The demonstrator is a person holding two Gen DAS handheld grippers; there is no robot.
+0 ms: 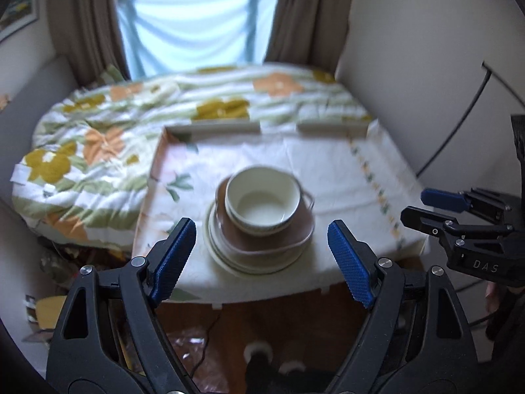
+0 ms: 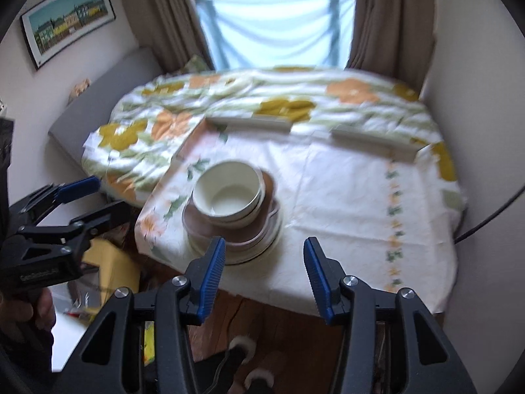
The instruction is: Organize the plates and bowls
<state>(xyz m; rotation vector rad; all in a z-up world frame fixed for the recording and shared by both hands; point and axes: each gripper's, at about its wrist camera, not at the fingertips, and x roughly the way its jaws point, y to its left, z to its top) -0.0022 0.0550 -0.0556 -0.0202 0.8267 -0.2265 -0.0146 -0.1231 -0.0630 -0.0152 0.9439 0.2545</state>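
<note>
Cream bowl tops plate stack near tray's front edge. Left gripper wide, empty, centred before stack. Right gripper narrower, empty; stack ahead, slightly leftward. Both hover apart.

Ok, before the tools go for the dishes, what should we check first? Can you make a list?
1. Left tool empty, pads apart: ok.
2. Right tool empty, pads apart: ok.
3. Cream bowl sits upright on top of the stack: ok.
4. Brown plate lies flat on the pale plates: ok.
5. Stack stands clear of the table's near edge: ok.
6. Second bowl nested under the top one: cannot tell, the pictures are blurred.
</note>
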